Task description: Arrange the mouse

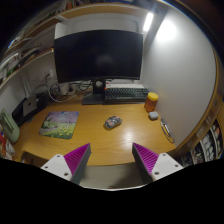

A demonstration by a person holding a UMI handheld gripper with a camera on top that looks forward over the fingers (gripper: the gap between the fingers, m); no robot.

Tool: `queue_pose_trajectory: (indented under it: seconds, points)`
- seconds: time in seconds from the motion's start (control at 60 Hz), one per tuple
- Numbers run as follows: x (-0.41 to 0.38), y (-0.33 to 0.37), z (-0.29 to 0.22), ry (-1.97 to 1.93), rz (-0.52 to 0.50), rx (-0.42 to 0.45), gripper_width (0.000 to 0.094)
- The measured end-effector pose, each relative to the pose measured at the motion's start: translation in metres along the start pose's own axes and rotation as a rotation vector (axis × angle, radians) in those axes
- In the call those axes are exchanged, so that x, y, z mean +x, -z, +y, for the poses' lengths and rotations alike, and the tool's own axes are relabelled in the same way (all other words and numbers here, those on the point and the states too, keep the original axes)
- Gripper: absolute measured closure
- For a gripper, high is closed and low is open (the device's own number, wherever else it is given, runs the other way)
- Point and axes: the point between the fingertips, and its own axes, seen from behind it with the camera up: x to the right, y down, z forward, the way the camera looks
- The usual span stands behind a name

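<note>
A small grey mouse (113, 122) lies on the wooden desk (95, 135), well beyond my fingers and a little right of their midline. My gripper (112, 158) is open and empty, its two magenta pads (75, 157) spread wide above the desk's near edge. A colourful mouse mat (60, 124) lies on the desk to the left of the mouse.
A large dark monitor (98, 54) stands at the back with a keyboard (124, 95) at its foot. An orange cup (151, 101) stands at the right, a small white thing (153, 115) near it. Clutter sits at the far left (30, 108). Shelves with books line the right (205, 140).
</note>
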Motion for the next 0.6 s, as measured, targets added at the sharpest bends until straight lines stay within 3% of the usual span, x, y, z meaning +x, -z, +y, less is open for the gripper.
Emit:
queue_pose_trajectory:
  seconds: [0.6]
  points:
    - [-0.008,-0.148,0.000,0.011,-0.052,0.108,0.0072]
